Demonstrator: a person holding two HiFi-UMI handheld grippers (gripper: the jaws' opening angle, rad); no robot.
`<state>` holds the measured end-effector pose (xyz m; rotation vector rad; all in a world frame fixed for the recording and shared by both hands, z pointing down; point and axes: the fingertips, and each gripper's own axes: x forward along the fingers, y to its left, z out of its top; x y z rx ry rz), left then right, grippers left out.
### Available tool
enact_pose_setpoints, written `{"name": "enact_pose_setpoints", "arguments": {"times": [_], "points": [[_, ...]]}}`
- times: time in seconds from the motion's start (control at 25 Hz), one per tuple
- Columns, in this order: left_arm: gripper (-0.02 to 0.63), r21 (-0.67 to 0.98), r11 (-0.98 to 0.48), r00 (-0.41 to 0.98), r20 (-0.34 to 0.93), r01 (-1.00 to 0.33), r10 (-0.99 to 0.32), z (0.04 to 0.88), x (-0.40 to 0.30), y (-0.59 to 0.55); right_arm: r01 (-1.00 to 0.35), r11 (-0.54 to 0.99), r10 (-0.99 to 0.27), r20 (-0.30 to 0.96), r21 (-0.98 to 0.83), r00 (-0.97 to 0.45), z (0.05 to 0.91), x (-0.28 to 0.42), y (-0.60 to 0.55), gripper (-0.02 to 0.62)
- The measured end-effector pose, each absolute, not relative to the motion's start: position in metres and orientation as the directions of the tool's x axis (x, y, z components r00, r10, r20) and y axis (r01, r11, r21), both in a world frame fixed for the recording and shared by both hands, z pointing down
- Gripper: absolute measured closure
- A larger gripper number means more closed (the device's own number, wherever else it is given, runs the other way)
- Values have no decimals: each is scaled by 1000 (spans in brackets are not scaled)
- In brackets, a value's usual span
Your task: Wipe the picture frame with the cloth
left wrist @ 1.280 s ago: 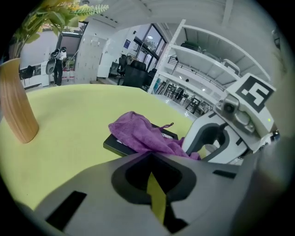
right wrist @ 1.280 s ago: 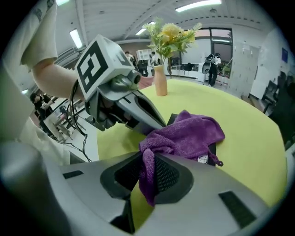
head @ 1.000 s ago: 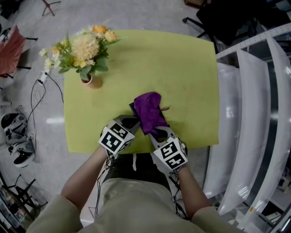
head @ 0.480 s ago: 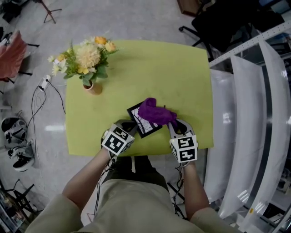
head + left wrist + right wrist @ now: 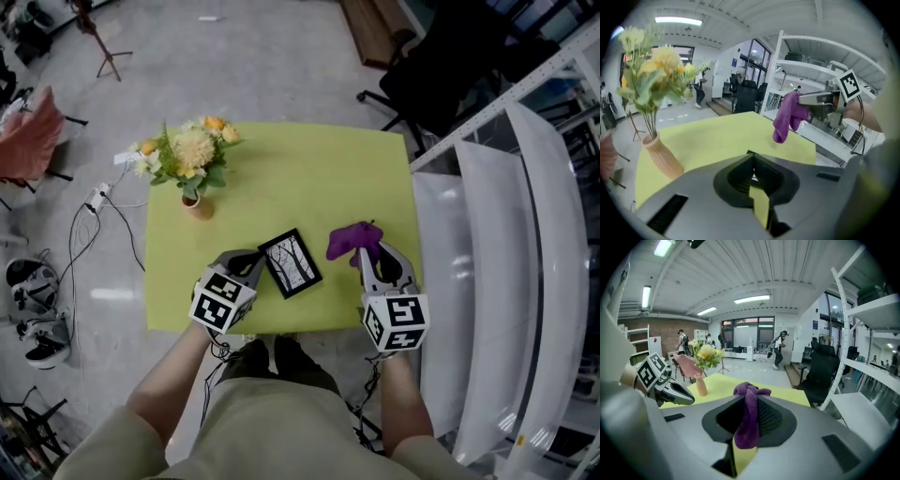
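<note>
The picture frame (image 5: 290, 263), a flat black-edged rectangle holding a pale print of bare trees, lies askew on the matte yellow-green table (image 5: 319, 169), just below the middle of the head view. The left gripper (image 5: 255, 265) reaches it from the lower left, its smooth grey jaws clamped on the frame's left edge. In the left gripper view only a black corner and a thin pale sliver show in the narrow slot between the jaws; the rest of the frame is hidden behind them. The right gripper (image 5: 369, 253) sits at the lower right, near the table's right edge and apart from the frame. Its jaws are pinched on the cloth (image 5: 353, 239), a soft purple terry bunch that droops in a limp fold clear of the tabletop. Both forearms rise from the bottom edge, angled slightly outward, with the marker cubes facing up. At the table's upper left stands a small ribbed peach-coloured vase (image 5: 198, 207) of yellow and cream flowers (image 5: 192, 150). Glossy white curved shelving (image 5: 487, 234) fills the right side, cut off at the border.
</note>
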<state>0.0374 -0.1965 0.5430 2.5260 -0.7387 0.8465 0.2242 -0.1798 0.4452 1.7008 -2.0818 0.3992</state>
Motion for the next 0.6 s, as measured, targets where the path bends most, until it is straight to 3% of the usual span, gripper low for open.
{"name": "enact_pose_setpoints", "arguments": {"times": [0.6], "points": [[600, -106, -786, 739, 285, -608, -610, 314, 21, -213, -963, 239, -967, 120, 128, -224, 244, 198, -159, 525]]}}
